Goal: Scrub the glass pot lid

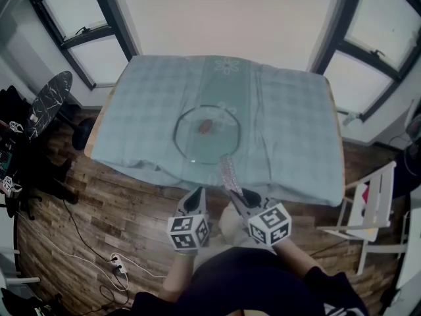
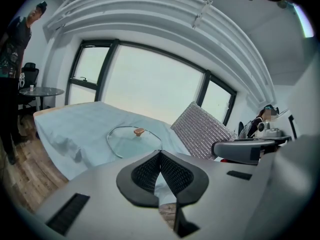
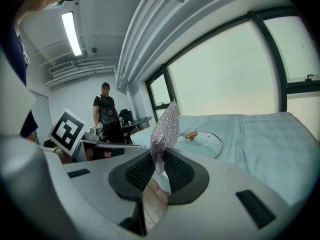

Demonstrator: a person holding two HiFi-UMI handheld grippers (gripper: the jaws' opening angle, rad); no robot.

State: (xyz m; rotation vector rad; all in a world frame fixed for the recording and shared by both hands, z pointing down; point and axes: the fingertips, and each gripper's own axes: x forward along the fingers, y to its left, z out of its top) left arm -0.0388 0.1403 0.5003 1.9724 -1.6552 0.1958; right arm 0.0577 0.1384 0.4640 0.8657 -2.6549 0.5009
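Nearest to me, above the wooden floor (image 1: pixel 131 209) and short of the table's near edge, I hold both tools side by side, each with its marker cube toward me. My left gripper (image 1: pixel 197 196) is clenched with its ribbed pads meeting tip to tip and nothing between them, as the left gripper view confirms (image 2: pixel 160 156). My right gripper (image 1: pixel 238 198), just beside it, is clamped on the lower end of a silver mesh scrubber (image 1: pixel 228 171). In the right gripper view (image 3: pixel 160 165) the mesh (image 3: pixel 165 131) stands up out of the pinched jaws as a narrow, slightly tilted strip. In the head view, its free end lies over the table's near edge and points at the lid. Whether it touches the rim I cannot tell.

The table (image 1: pixel 296 143) is draped in a pale blue-green checked cloth (image 1: pixel 145 110) that hangs over the near edge.

The glass pot lid (image 1: pixel 191 140) lies flat on the cloth, near the near edge and about midway between the left and right edges. Its brown knob (image 1: pixel 206 126) points up, and neither tool is on it.

A white folding chair (image 1: pixel 371 203) stands off the table's near right corner.

Beyond the far edge, dark-framed windows (image 1: pixel 85 31) flank a pale wall.
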